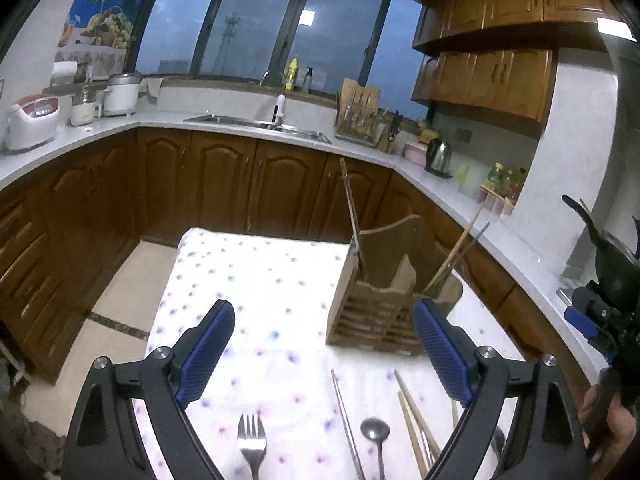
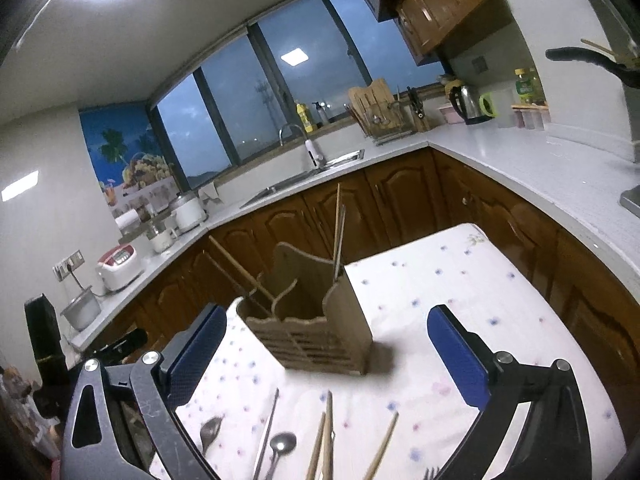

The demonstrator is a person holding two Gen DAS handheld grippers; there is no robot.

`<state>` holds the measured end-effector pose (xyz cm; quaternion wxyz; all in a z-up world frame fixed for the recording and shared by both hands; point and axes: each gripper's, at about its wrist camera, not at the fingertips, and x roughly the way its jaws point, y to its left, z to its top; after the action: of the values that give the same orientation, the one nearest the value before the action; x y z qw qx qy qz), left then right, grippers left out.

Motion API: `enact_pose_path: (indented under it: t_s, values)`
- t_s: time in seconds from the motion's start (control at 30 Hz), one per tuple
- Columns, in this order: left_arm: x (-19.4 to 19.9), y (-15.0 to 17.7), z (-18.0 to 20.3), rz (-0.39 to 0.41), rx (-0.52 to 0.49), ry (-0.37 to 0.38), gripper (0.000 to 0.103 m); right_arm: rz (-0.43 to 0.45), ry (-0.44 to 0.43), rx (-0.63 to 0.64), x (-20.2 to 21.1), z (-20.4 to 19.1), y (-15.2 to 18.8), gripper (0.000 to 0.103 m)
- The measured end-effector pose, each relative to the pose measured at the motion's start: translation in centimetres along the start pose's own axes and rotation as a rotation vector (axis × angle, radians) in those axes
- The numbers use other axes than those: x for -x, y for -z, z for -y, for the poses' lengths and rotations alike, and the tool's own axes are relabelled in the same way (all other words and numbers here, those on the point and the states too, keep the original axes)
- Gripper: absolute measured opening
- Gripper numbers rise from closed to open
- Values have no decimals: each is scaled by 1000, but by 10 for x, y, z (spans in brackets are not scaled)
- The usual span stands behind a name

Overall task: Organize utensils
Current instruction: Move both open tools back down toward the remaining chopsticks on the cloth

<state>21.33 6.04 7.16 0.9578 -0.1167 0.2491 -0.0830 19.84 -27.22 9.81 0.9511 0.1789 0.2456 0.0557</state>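
Both the left gripper (image 1: 324, 354) and right gripper (image 2: 326, 354) stand wide, empty. Slim wooden chopsticks (image 1: 412, 416), steel spoon (image 1: 375, 436) and fork (image 1: 252, 440) lie on the floral-clothed table (image 1: 256, 280), at 6 o'clock from the slatted wooden holder (image 1: 372, 312). Likely light, rigid, slippery; pinch mid-shaft.

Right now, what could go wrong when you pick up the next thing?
The spoon, metal chopstick and wooden chopsticks lie close together, so the open left tool might nudge a neighbour. The wooden holder has tall chopsticks leaning out; bumping them could tip it.
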Motion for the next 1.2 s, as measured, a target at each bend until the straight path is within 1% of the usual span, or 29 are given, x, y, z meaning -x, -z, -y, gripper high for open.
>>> enact_pose_path:
  t_s: [0.27,0.43,0.63,0.9,1.07,1.2]
  values:
    - [18,9,-6,-48,20,-8,91,-35,23,-7,15,6,22,101]
    - [20,17,-9,-94,35,-23,91,-65,33,-13,17,9,37,101]
    - [18,19,-14,-129,57,-32,91,-103,31,-13,14,9,51,101]
    - [8,17,-10,-158,44,-37,91,-146,9,2,1,3,57,101]
    - [-6,19,-8,-206,33,-44,91,-173,-2,13,-9,-1,59,101]
    - [-24,21,-2,-253,4,-54,90,-212,-9,21,-21,-1,62,101]
